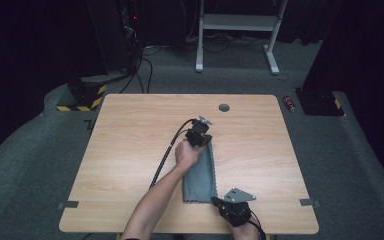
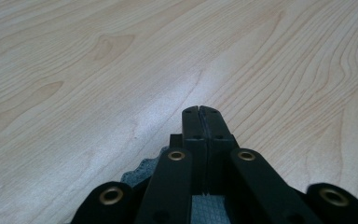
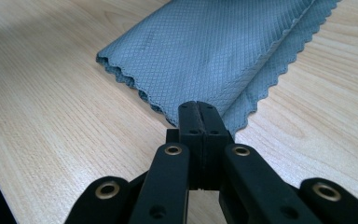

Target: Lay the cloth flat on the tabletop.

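Folding step: both grippers, left (image 2: 199,110) and right (image 3: 199,105), closed on opposite cloth (image 3: 214,51) ends; next, carry one end over.

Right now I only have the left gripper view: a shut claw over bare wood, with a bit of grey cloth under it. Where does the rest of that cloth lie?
Observer: From above, the grey cloth is a long folded strip on the table. It runs from your left claw back toward the person's edge.
Operator: Where is the other claw?
Observer: The right claw is shut, with its tips at the cloth's near scalloped end. I cannot tell if it pinches the fabric.
Operator: Is the fold neat?
Observer: Not quite. In the right gripper view, a lower layer sticks out along one long side.
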A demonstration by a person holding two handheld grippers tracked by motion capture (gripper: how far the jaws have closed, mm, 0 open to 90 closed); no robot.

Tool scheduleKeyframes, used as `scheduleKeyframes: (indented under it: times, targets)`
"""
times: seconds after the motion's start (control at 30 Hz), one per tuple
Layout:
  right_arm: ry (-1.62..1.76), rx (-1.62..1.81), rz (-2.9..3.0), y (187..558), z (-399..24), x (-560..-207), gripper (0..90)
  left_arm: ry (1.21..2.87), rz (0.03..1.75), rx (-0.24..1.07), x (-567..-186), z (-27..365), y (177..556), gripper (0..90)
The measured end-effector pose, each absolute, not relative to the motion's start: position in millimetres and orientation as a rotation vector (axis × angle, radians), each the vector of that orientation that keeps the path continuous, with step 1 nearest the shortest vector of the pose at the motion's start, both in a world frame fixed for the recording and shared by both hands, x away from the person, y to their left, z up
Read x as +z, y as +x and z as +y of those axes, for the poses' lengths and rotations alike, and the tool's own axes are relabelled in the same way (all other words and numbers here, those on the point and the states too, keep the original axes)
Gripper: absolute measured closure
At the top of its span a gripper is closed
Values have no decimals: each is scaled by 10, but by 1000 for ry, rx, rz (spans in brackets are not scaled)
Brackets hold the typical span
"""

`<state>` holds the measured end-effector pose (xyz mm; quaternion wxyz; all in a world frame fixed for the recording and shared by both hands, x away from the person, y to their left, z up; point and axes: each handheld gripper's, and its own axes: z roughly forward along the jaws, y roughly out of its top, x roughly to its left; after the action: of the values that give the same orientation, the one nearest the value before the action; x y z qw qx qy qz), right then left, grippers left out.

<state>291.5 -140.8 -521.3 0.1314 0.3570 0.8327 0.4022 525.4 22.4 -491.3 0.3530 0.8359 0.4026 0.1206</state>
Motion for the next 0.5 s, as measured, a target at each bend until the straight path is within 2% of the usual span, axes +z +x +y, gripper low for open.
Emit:
scheduleKeyframes:
  times: [0.2,0.23,0.33,0.5]
  targets:
    - [1051,1144,2427,2930,-1408,-5222,898,2167,1037,307,-4952,212,5263,870]
    - [1057,1142,2427,2934,-1410,-5224,895,2159,1036,306,-4953,212,5258,834]
    - [1087,1142,2410,2952,-1433,-5229,826,2122,1054,314,-4900,231,5219,618]
    - [1102,1140,2349,3002,-1504,-5141,731,2080,1044,358,-4720,410,5063,506]
